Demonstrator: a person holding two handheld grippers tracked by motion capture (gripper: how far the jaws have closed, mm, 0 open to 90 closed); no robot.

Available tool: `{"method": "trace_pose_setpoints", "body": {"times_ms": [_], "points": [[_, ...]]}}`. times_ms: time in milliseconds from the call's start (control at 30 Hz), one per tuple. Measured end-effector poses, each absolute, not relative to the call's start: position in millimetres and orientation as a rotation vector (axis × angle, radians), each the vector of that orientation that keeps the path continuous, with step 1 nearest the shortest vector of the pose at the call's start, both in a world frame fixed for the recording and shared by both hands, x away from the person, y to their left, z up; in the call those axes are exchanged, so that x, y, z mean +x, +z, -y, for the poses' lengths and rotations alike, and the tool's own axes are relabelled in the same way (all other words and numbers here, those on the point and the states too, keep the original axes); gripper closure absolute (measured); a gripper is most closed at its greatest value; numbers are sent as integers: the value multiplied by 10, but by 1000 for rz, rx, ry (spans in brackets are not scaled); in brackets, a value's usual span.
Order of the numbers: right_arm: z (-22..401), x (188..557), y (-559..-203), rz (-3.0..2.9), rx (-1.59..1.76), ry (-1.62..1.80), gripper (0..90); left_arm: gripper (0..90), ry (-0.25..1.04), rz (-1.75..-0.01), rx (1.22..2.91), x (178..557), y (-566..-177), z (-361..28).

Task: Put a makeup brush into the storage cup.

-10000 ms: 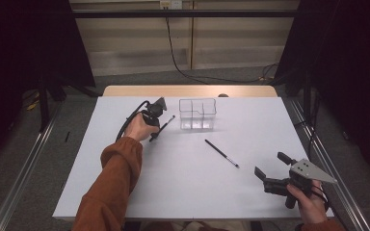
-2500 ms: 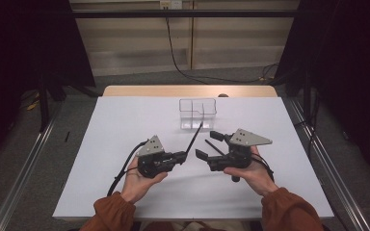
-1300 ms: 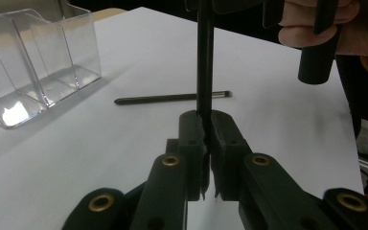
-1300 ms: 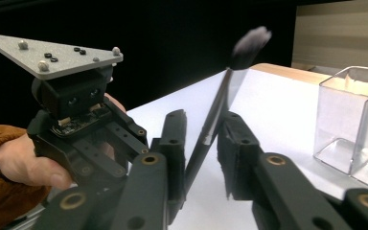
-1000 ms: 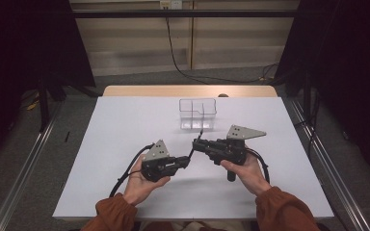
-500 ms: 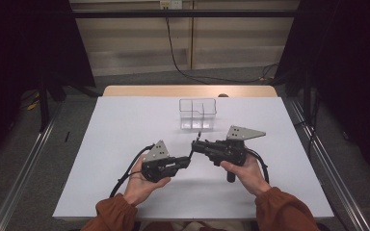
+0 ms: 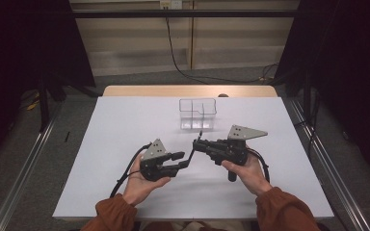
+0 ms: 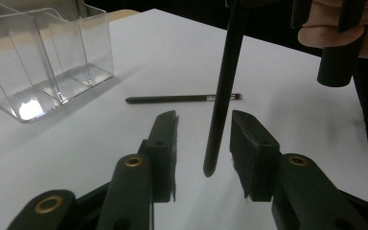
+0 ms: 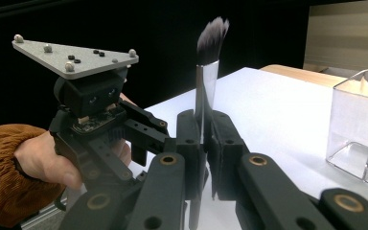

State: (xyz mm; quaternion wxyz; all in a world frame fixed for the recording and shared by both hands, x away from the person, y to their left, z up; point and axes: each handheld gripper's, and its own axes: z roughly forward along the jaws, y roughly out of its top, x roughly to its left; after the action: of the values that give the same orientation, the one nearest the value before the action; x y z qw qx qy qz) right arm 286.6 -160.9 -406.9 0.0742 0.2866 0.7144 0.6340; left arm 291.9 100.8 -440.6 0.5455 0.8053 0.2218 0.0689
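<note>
1. While the right gripper [image 9: 202, 139] clamps the makeup brush [image 9: 206, 81] by its ferrule, bristles up, the left gripper [image 8: 203, 139] has just been opening; its jaws now stand apart with the brush handle between them, untouched. The hand-over takes place above the table [image 7: 125, 144], just in front of the clear organizer [image 7: 197, 114].
2. To finish well, the left gripper should likely back straight off the handle without knocking it, and the right should keep its clamp firm so the brush stays upright.
3. The clear organizer has several compartments; all appear empty.
4. A second slim brush [image 8: 182, 98] lies flat on the table, beside the organizer.
</note>
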Motion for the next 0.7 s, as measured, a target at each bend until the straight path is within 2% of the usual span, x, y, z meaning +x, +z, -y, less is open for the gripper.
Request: {"method": "trace_pose_setpoints", "body": {"times_ms": [167,700], "points": [[1630,2867,-4064,-2136,865,1903,837,562,173,-541,1895,2918,-4383,-1037],[1695,2872,-4039,-2111,873,1889,838,260,220,-627,1857,2932,-4326,-1116]]}}
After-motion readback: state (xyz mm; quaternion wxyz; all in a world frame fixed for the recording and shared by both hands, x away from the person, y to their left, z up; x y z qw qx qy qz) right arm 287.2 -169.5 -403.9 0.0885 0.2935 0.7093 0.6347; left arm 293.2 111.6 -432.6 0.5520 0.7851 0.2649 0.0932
